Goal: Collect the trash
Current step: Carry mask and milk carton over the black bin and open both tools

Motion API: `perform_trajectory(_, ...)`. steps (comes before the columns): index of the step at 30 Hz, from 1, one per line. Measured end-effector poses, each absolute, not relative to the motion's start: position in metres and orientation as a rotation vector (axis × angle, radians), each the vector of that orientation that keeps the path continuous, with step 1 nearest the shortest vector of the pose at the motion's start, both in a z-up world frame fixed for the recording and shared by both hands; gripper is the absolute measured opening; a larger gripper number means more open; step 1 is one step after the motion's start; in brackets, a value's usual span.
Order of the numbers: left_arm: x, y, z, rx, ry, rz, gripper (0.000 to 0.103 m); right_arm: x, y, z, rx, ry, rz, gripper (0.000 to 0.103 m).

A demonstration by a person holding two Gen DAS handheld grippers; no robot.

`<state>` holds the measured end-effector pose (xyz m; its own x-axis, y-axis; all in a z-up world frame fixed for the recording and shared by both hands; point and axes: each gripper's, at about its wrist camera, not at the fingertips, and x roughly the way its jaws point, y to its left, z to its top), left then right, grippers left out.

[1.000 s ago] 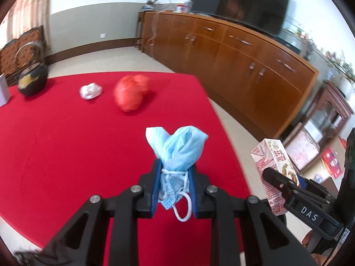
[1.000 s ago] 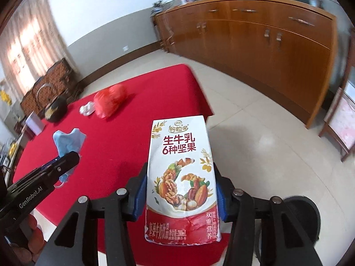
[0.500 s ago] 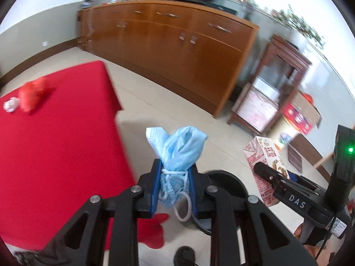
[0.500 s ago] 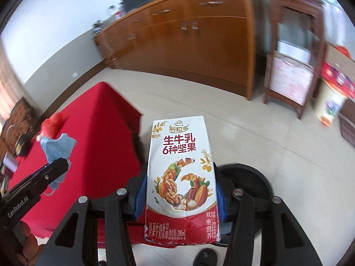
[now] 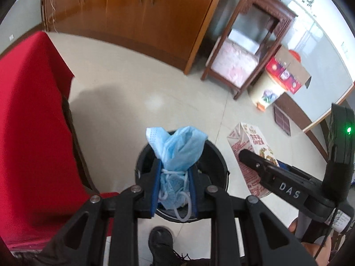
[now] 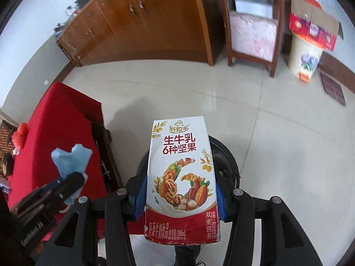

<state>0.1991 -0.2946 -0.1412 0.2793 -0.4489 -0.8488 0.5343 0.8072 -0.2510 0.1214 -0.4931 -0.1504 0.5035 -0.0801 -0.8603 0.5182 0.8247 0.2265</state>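
My left gripper (image 5: 174, 180) is shut on a crumpled blue face mask (image 5: 177, 150), whose white ear loops hang below the pads. It hovers right over a round black trash bin (image 5: 218, 155) on the floor. My right gripper (image 6: 180, 190) is shut on a white and red milk carton (image 6: 180, 177), held upright above the same bin (image 6: 228, 155). The carton (image 5: 250, 141) and right gripper show at the right of the left wrist view. The mask (image 6: 71, 157) shows at the left of the right wrist view.
A table with a red cloth (image 5: 31, 133) stands to the left, with a red bag (image 6: 20, 133) on it. A wooden sideboard (image 5: 137, 15), a small wooden stand (image 5: 250, 51), a bucket with a cardboard box (image 5: 281, 77) and a person's shoe (image 5: 160, 243) are on the tiled floor.
Both grippers swung from over the red table to the right and downward, and now hang above the black bin. Each still holds its item as before.
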Motion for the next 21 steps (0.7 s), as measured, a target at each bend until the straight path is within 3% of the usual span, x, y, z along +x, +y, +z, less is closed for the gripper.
perform_trajectory(12, 0.205, -0.313, -0.198, 0.09, 1.271, -0.649, 0.03, 0.16, -0.514, -0.195, 0.539, 1.114, -0.367, 0.053)
perform_trajectory(14, 0.205, -0.319, -0.201, 0.09, 1.288, -0.656, 0.038, 0.168, -0.516, -0.201, 0.534, 1.142, -0.375, 0.056)
perform_trajectory(16, 0.207, -0.322, -0.202, 0.097, 1.289, -0.648, 0.046, 0.17, -0.518, -0.202, 0.526, 1.144, -0.394, 0.069)
perform_trajectory(18, 0.209, -0.322, -0.199, 0.086, 1.286, -0.643, 0.057, 0.167, -0.52, -0.197, 0.506, 1.126, -0.433, 0.069)
perform_trajectory(21, 0.211, -0.32, -0.192, 0.091, 1.255, -0.634, 0.058, 0.159, -0.525, -0.187, 0.507, 1.08, -0.47, 0.069)
